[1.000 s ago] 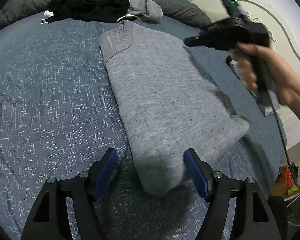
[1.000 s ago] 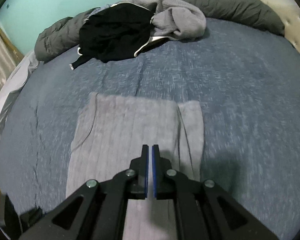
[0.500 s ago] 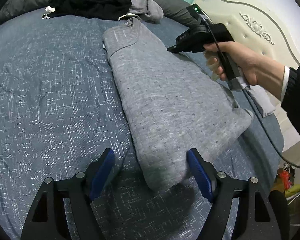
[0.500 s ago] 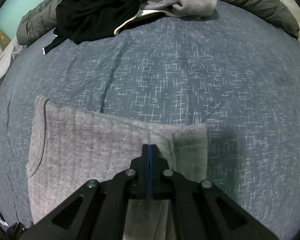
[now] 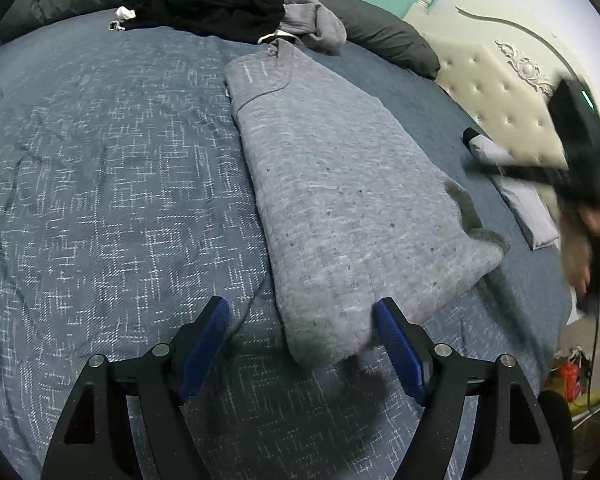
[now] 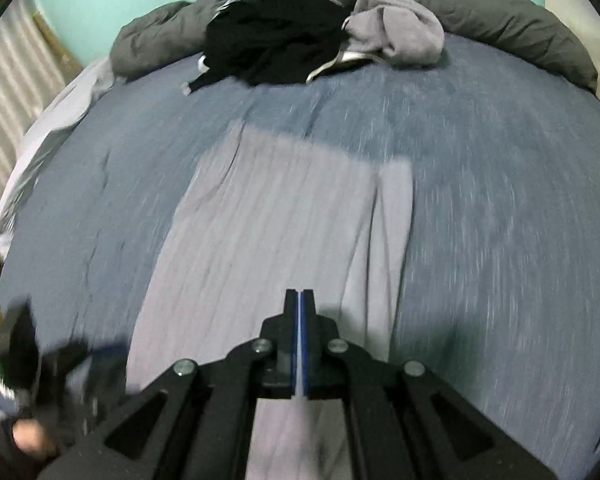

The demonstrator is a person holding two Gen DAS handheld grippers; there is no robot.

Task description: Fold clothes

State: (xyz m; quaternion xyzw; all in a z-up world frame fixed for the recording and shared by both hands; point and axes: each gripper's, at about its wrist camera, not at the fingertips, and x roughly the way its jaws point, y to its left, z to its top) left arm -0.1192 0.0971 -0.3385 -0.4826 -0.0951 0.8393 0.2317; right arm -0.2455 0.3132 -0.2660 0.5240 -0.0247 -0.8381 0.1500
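Both grippers hold nothing: your left gripper (image 5: 300, 350) stands spread around the folded grey sweater's (image 5: 340, 200) corner, ready to pinch; right gripper (image 6: 299, 312) pressed together.

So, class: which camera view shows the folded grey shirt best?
The left wrist view: the grey shirt is sharp, showing its neckline, folded edges and near end between the open blue fingers. The right wrist view shows it blurred, partly hidden behind the shut gripper.

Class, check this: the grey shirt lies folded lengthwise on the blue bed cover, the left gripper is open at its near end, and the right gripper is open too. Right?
Not quite. The right gripper is shut, pads together with nothing between them, as the right wrist view shows. The rest stands.
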